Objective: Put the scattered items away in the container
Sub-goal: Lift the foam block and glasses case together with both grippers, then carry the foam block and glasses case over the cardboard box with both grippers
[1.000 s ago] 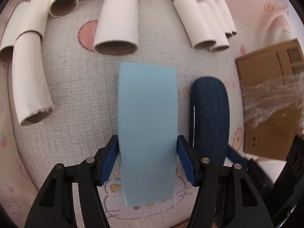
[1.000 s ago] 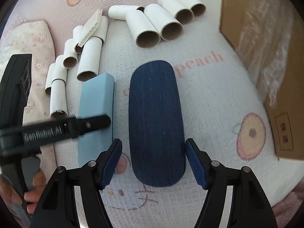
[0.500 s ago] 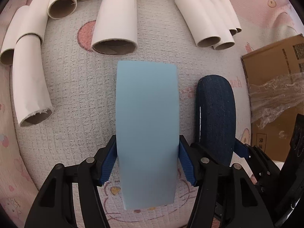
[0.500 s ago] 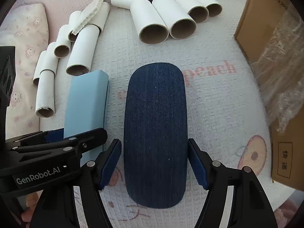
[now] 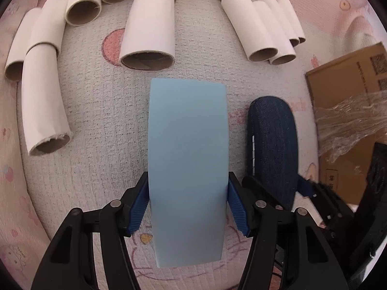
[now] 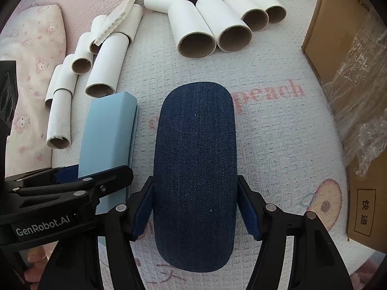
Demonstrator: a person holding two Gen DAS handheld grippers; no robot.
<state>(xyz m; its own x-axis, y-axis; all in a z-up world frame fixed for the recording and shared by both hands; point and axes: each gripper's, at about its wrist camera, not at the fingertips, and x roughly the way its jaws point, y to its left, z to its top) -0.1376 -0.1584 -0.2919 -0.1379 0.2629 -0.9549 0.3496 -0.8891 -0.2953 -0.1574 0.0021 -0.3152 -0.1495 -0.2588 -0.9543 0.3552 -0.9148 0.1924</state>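
Left wrist: fingers against blue case.

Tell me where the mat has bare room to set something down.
Bare mat lies between the denim case and the cardboard box, around the peach lettering. Another patch sits left of the blue box. The cardboard tubes crowd the far edge.

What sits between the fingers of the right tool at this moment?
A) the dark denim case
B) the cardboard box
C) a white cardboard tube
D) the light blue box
A: in the right wrist view the right tool has its blue pads against both sides of the dark denim case, while the light blue box sits in the left tool.
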